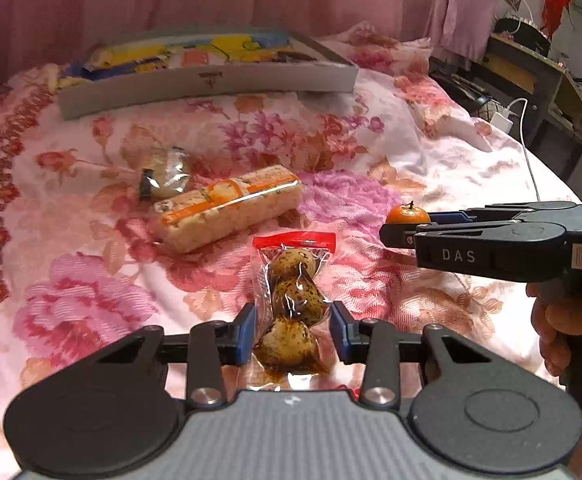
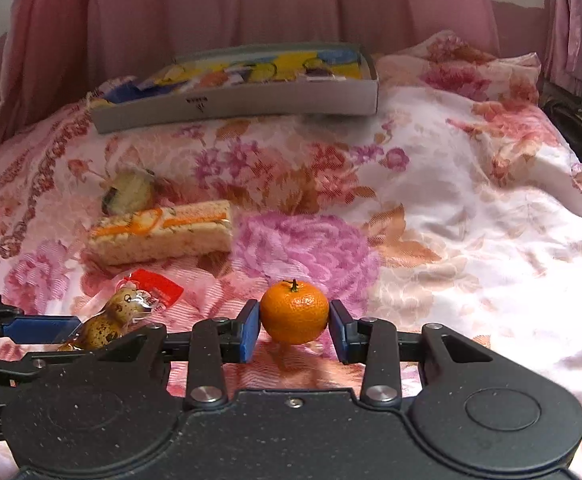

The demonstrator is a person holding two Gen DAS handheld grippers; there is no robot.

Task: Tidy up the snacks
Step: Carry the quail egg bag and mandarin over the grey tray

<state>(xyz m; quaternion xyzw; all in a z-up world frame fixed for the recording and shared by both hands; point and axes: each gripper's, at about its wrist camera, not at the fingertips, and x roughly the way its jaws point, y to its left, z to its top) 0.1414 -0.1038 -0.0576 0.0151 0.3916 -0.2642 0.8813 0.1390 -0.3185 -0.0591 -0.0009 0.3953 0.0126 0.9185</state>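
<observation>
1. The left gripper [image 1: 293, 330] straddles the quail egg pouch [image 1: 293, 304], one blue pad on each side of the lower eggs. There's a sliver of gap on both sides, so it's spread and not yet pinching: lined up for a grab, I'd say.
2. The right gripper [image 2: 294, 330] brackets the mandarin [image 2: 294, 311] on the floral bedspread [image 2: 471, 240]. The left pad touches the peel, while the right looks just shy of it, so I can't call that a firm hold.
3. At the far side sits the shallow cardboard box [image 2: 235, 104], already holding colourful packets and likely the destination.
4. Between the grippers and the box lie the rice cracker pack [image 1: 227, 208] and a small wrapped cake [image 1: 167, 172], left of the straight path. Nothing blocks the mandarin's run.
</observation>
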